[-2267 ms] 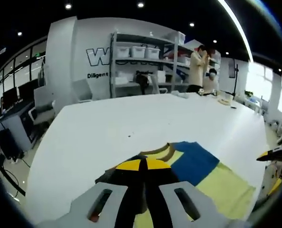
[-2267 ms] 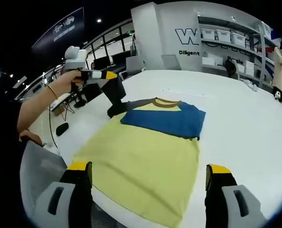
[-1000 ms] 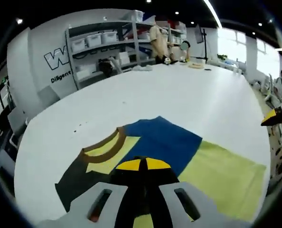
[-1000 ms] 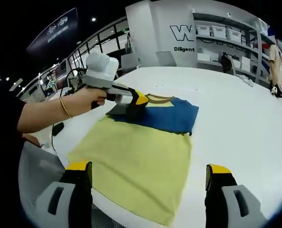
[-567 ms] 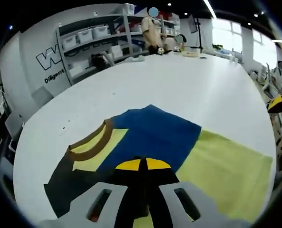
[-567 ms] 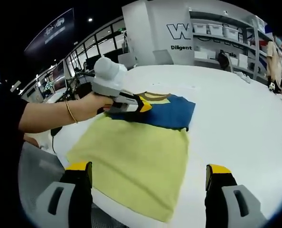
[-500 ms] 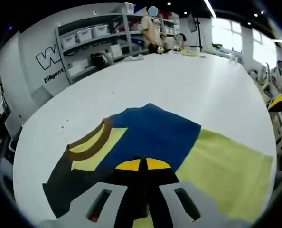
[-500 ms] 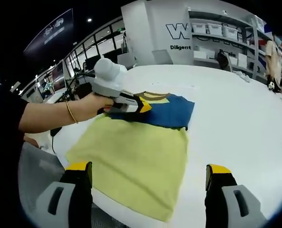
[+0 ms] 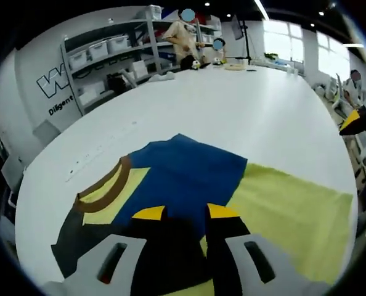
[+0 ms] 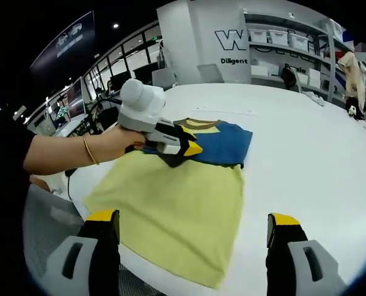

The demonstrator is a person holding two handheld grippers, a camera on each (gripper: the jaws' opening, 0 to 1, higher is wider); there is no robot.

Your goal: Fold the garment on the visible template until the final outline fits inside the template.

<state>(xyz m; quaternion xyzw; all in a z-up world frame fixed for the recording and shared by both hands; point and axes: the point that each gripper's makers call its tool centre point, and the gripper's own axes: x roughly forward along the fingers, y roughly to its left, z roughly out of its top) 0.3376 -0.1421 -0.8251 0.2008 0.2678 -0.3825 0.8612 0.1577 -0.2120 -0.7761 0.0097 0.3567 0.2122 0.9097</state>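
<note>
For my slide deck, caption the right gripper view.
Left gripper open above the yellow-and-blue shirt on a white table.

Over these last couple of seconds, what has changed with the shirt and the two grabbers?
The left gripper carried the dark sleeve in over the shirt, then opened; its jaws now stand apart above the cloth. The right gripper stayed open at the near hem, and the yellow body still lies flat on the white table.

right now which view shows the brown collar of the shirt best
The left gripper view: the brown collar curves in full beside the blue panel. In the right gripper view the left gripper partly hides it.
</note>
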